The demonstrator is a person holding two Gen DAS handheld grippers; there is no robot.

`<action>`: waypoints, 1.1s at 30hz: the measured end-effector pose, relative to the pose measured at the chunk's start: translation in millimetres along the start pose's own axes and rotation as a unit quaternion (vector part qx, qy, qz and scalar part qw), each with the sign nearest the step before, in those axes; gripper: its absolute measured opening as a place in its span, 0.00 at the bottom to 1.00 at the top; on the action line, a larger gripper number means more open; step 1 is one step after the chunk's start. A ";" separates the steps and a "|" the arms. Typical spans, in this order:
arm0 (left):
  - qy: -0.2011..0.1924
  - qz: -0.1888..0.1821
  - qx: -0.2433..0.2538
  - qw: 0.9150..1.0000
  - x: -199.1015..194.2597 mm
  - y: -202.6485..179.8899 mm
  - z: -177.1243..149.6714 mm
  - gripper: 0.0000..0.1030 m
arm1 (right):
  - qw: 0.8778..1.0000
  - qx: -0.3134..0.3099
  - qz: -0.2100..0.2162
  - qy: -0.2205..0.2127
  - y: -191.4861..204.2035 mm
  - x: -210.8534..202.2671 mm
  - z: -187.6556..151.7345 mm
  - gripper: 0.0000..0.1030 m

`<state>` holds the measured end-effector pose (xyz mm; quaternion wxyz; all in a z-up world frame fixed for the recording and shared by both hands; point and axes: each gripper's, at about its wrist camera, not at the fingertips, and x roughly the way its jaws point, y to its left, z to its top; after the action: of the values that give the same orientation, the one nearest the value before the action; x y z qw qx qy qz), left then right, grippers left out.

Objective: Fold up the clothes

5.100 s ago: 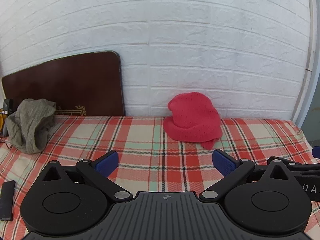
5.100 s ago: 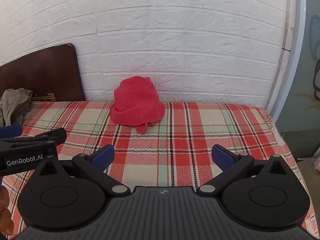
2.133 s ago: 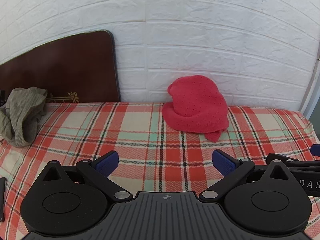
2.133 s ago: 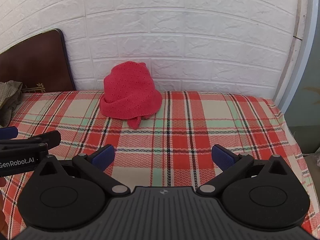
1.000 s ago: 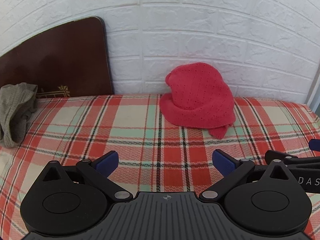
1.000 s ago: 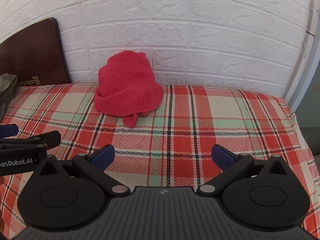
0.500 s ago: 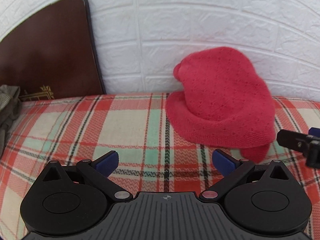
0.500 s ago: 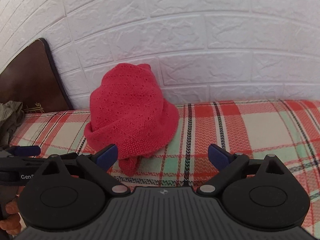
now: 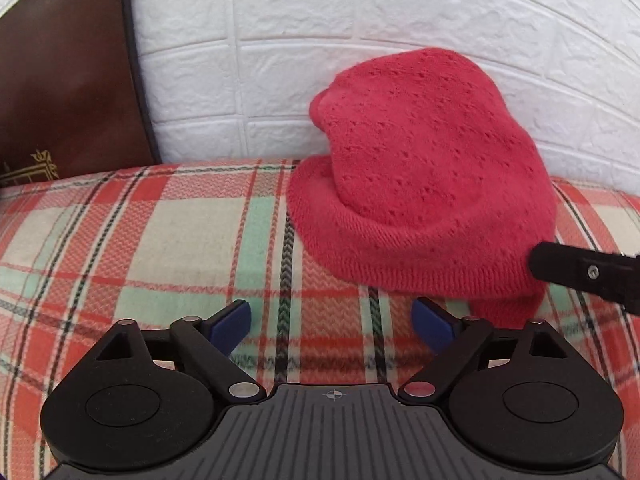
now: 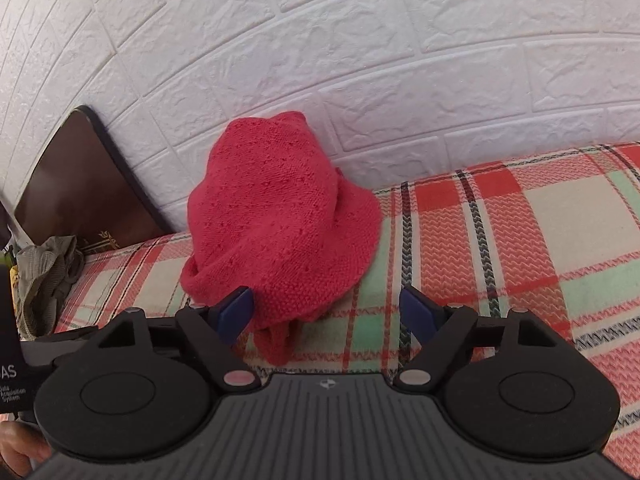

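Both the left gripper [image 9: 331, 322] and right gripper [image 10: 327, 310] hover with fingers spread wide before the crumpled red knitted garment [image 9: 424, 184] at 12 o'clock on the plaid blanket [image 9: 160, 240].

Bright, even daylight fills both views with only soft shadow under the red knit garment [image 9: 424, 184], whose far edges are slightly smeared, while the fisheye lens bows the white brick wall [image 10: 400, 60] and blackens the picture corners; nothing glares.

Each tool [image 9: 331, 322] is matte black — ribbed housing, round discs, silver pins, blue fingertips [image 10: 236, 312].
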<state>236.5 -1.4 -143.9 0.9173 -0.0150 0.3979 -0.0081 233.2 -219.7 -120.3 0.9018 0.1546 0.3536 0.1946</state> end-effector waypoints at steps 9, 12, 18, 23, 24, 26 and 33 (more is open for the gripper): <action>0.009 -0.046 -0.040 0.998 0.9 9.7 27.0 0.20 | 0.987 0.138 0.084 -0.010 -27.9 9.5 13.7 0.45; -0.008 -0.039 -0.039 0.998 -9.8 6.2 28.3 0.10 | 0.982 0.159 0.105 -0.014 -28.6 6.8 17.7 0.17; -0.054 -0.045 -0.037 0.997 -47.8 7.3 36.3 0.01 | 0.988 0.116 0.097 -0.037 -6.4 -13.0 27.7 0.06; -0.095 -0.057 -0.013 0.994 -86.6 2.0 43.0 0.00 | 0.993 0.058 0.094 -0.044 20.4 -30.5 26.5 0.05; -0.099 -0.052 -0.001 0.994 -91.6 -1.3 41.4 0.00 | 0.993 0.053 0.093 -0.045 23.4 -33.2 26.0 0.04; -0.109 -0.038 0.025 0.993 -99.5 -7.3 34.4 0.24 | 0.994 0.042 0.091 -0.046 28.3 -38.0 24.9 0.00; -0.118 0.003 0.163 0.980 -89.4 -34.4 -11.2 0.58 | 0.996 0.057 0.062 -0.029 16.0 -35.7 17.0 0.05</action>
<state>167.2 -33.6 -85.1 0.9478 0.1349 0.2806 -0.0687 217.2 -224.5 -81.1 0.8873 0.2333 0.3281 0.2249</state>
